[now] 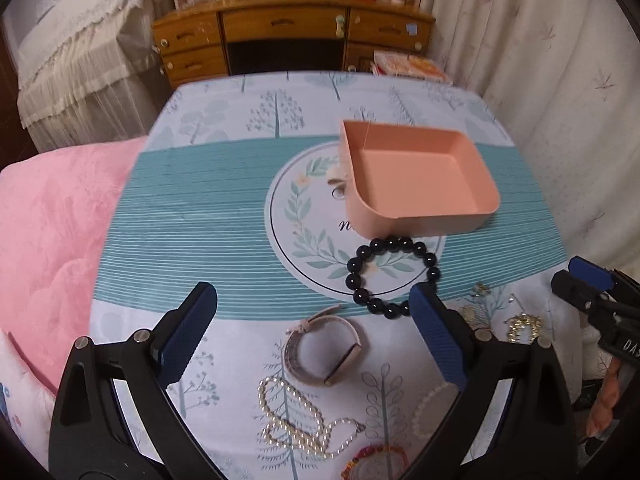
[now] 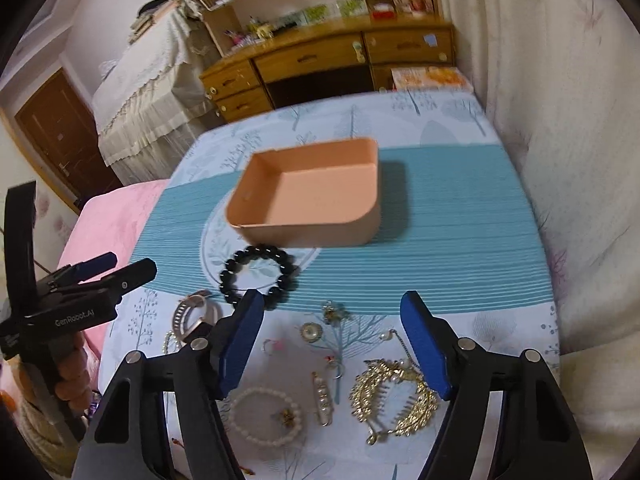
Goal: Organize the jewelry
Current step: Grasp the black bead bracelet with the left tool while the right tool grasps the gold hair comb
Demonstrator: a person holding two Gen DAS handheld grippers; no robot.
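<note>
An empty pink tray (image 1: 472,160) (image 2: 256,204) sits mid-table. A black bead bracelet (image 1: 354,276) (image 2: 232,268) lies just in front of it. My left gripper (image 1: 316,316) is open and empty above a pink-strapped watch (image 1: 348,330) (image 2: 212,312) and a pearl necklace (image 1: 288,416). My right gripper (image 2: 332,332) is open and empty above a gold leaf hair comb (image 2: 384,396), a pearl bracelet (image 2: 256,396), a pearl clip (image 2: 324,400) and small brooches (image 2: 311,332). The right gripper also shows at the left wrist view's edge (image 1: 584,284).
A patterned cloth (image 1: 208,220) covers the table. A pink quilt (image 1: 48,232) lies at the left. A curtain (image 2: 560,140) hangs at the right. A wooden dresser (image 1: 288,36) stands behind the table. A colourful beaded piece (image 1: 376,460) lies at the near edge.
</note>
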